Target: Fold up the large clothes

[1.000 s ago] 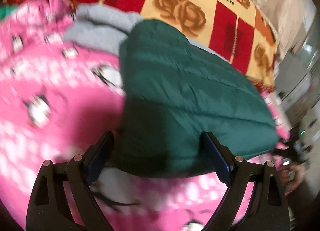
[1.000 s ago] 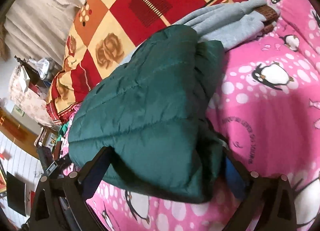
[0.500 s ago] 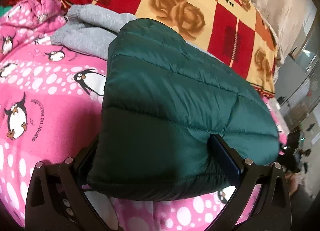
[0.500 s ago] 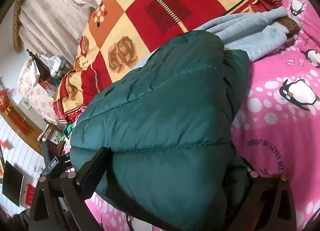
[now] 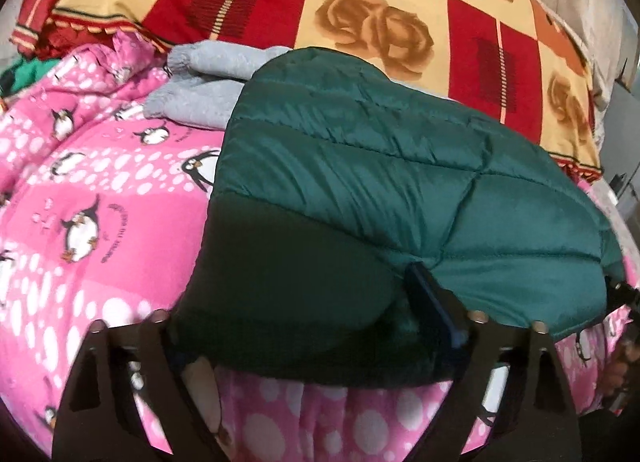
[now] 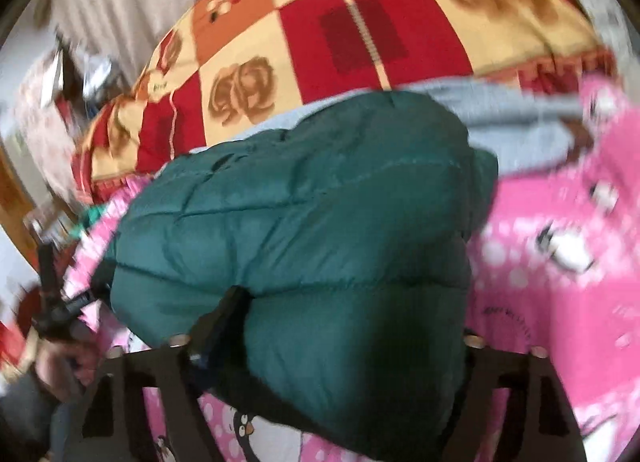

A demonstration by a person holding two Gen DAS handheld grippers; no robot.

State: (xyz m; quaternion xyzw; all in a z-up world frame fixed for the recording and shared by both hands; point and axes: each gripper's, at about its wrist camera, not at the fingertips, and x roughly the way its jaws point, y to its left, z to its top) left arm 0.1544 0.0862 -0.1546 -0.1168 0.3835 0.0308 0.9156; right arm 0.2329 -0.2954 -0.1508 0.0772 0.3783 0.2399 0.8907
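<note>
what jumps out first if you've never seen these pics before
A puffy green jacket fills the middle of both views, bunched between the fingers of the left gripper and the right gripper. It lies on a pink penguin blanket, with a red and yellow rose quilt behind it and a grey sweater beside it.

The right hand-held gripper (image 6: 326, 326) has its fingers clamped on the near fold of a green jacket (image 6: 304, 230), which lies bunched on a pink penguin blanket (image 6: 560, 262). Behind the jacket lie a grey garment (image 6: 512, 118) and a red-and-yellow quilt (image 6: 360, 34). The picture is blurred.
</note>
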